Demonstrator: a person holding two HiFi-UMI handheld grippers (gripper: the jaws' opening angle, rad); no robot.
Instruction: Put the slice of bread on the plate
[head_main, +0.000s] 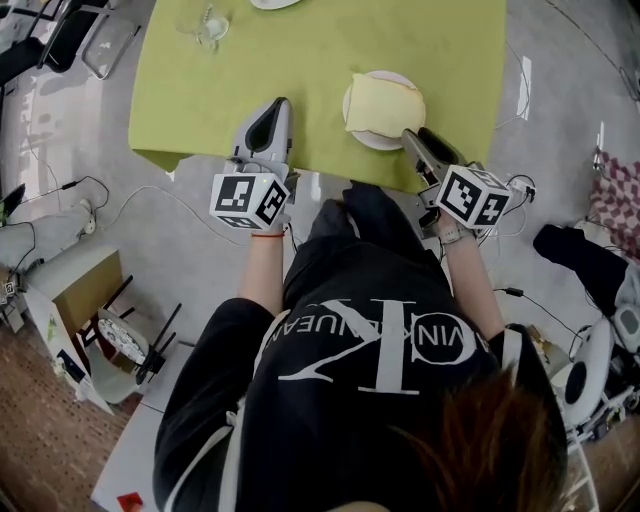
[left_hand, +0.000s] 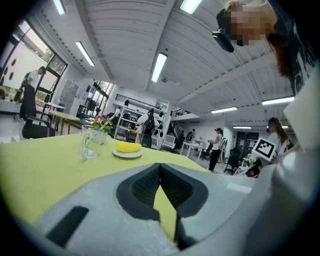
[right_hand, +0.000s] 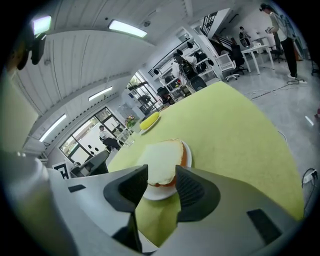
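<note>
Green table (head_main: 300, 70), white plate (head_main: 376, 142), glass (head_main: 212, 26)

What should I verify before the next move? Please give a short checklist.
1. Bread lies on plate: ok.
2. Right gripper open, pads not pressing bread: ok.
3. Right gripper clear of plate rim: cannot tell.
4. Left gripper shut, empty: ok.
5. Glass stands away from plate: ok.

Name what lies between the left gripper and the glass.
Only bare cloth, from the left gripper to the glass, in the left gripper view.
</note>
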